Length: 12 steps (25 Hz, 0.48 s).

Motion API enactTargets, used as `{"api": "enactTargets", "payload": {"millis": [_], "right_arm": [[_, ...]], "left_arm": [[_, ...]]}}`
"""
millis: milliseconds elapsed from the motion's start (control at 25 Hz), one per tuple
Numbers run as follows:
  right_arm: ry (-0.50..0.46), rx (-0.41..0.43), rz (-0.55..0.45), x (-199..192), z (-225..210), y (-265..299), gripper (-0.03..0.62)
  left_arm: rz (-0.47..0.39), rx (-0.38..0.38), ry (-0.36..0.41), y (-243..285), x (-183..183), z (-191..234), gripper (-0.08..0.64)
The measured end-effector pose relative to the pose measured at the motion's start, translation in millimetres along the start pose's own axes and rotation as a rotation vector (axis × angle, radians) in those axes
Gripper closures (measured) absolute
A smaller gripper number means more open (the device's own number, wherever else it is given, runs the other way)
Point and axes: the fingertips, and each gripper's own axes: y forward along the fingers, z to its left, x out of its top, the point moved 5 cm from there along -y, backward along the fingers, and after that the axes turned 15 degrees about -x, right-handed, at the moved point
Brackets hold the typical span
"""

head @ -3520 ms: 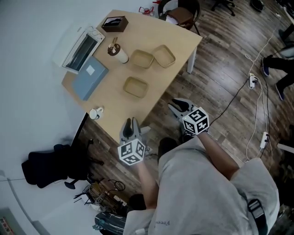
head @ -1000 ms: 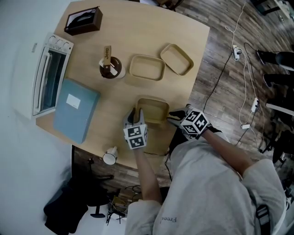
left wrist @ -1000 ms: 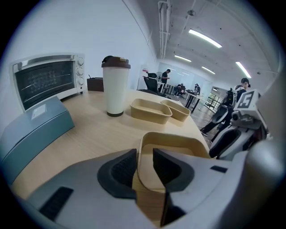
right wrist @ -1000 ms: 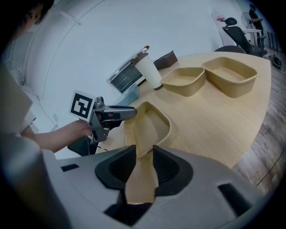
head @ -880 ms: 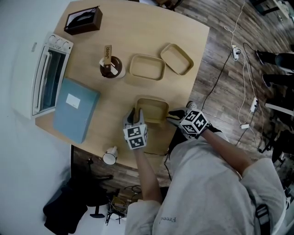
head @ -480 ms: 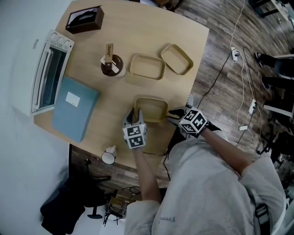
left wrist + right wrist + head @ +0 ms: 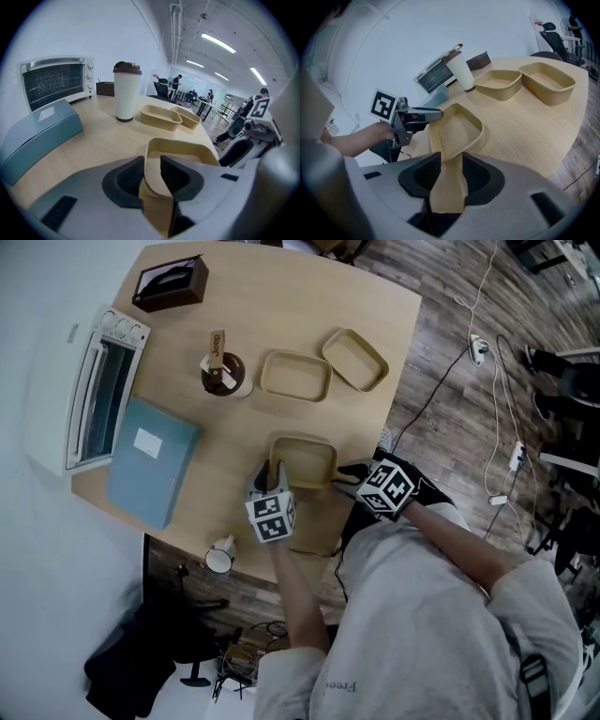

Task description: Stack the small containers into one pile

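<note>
Three tan containers sit on the wooden table. The near container lies between my grippers. My left gripper is shut on its left wall, with the rim pinched between the pads. My right gripper straddles its right corner. Its jaws have just been opening, and the pads no longer press on that corner. Two more containers lie side by side farther back.
Along the table's left side stand a toaster oven, a blue box and a lidded cup. A dark box sits at the far corner, a small white cup at the near edge. Cables cross the floor.
Since the oldest frame both grippers have come in from beyond the table's edge to the near container. Over the last second neither hand has shifted.
</note>
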Motion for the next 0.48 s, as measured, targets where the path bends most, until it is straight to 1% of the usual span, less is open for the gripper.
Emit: {"api": "enactTargets", "payload": {"millis": [240,480], "right_arm": [[-0.064,0.002,-0.062,17.9,-1.1,-16.4,0.448],[-0.094,0.019,-0.134,42.1,-17.4,-36.9,0.442]], "left_arm": [[-0.021,0.018,0.018,-6.3,17.0,-6.4,0.453],[-0.055,0.05,0.049,-8.0,51.9,-18.7,0.452]]}}
